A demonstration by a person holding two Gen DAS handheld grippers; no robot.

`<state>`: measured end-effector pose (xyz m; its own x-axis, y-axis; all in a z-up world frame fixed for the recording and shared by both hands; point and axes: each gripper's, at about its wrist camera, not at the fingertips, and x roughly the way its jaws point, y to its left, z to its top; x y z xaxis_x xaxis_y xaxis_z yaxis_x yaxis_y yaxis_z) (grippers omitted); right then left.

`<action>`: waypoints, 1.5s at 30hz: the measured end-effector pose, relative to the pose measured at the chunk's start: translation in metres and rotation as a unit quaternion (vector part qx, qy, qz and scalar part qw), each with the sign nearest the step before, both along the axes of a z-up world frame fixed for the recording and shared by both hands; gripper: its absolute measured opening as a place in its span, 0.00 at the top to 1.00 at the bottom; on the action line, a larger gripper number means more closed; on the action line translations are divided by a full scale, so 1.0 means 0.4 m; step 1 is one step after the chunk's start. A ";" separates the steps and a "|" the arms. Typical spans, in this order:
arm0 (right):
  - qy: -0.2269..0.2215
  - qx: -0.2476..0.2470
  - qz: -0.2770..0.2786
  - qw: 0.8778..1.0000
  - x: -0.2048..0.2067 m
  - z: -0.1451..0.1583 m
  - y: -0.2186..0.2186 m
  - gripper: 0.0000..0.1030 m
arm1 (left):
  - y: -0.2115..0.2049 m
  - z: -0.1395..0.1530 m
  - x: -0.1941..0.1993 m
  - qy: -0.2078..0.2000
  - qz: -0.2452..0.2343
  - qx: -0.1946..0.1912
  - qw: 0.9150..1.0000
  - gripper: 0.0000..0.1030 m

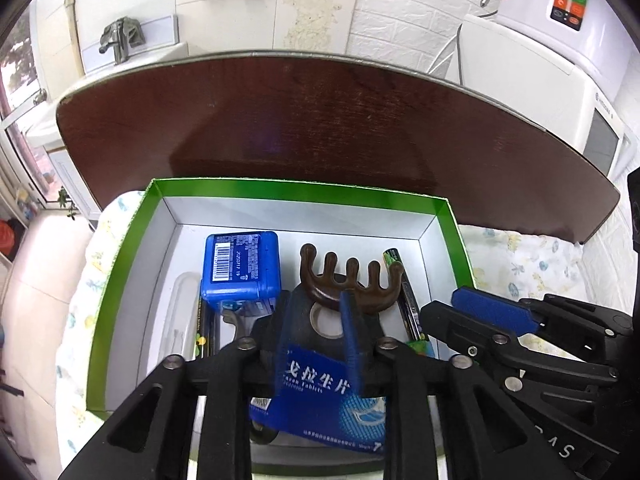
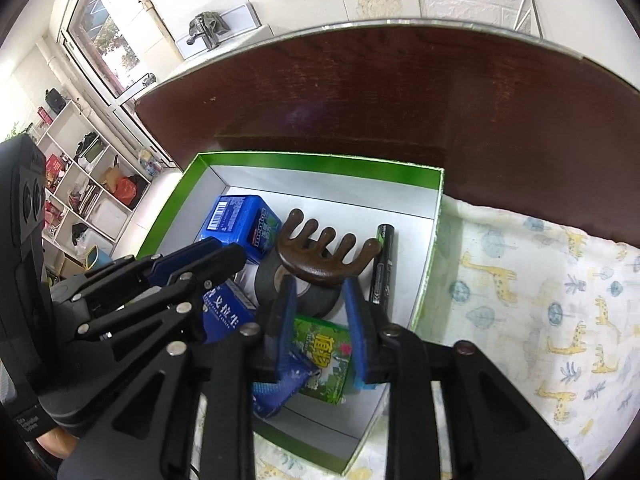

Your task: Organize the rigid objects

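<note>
White-lined green box (image 1: 300,192) sits on dark bench (image 1: 320,120); left gripper (image 1: 316,340) jaws pinch blue tablet box (image 1: 320,392), right gripper (image 2: 320,320) jaws stand apart, holding nothing, over green packet (image 2: 324,356).

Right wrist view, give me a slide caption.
Right gripper open over a green-rimmed box holding a wooden comb, tape roll and battery.

Lower centre, left wrist view: blue tablet box (image 1: 320,396) reads "戈拉生片", with partly legible "Tablets" beneath. Blue candy tin (image 1: 240,268), centre left: barcode, printed number too small to be sure of. Right wrist view: same tin's side (image 2: 262,234) reads "mentos". Green box (image 2: 324,360) carries large yellow Chinese characters, unreadable.
</note>
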<state>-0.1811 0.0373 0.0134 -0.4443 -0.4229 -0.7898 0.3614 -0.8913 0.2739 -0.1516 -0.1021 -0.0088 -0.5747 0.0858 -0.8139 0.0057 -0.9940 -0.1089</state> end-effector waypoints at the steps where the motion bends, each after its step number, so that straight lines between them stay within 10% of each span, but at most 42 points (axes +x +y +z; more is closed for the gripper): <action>1: 0.006 0.003 0.000 1.000 0.011 0.008 0.002 0.71 | 0.002 0.009 0.010 0.005 0.002 -0.004 1.000 0.68; 7: 0.049 0.019 -0.028 0.998 0.087 0.058 0.032 0.38 | 0.005 0.057 0.079 0.028 0.008 -0.008 1.000 0.60; 13: 0.085 0.019 -0.049 0.995 0.179 0.088 0.083 0.01 | 0.010 0.081 0.162 0.052 0.038 -0.021 0.998 0.26; 45: 0.093 0.016 -0.075 0.993 0.332 0.075 0.171 0.01 | 0.121 0.091 0.311 0.085 0.019 -0.096 0.992 0.12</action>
<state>-0.0481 0.1059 0.0434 -0.6401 -0.3171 -0.6998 0.2658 -0.9460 0.1855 -0.0270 -0.0535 0.0276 -0.7042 -0.0864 -0.7047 0.0420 -0.9959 0.0801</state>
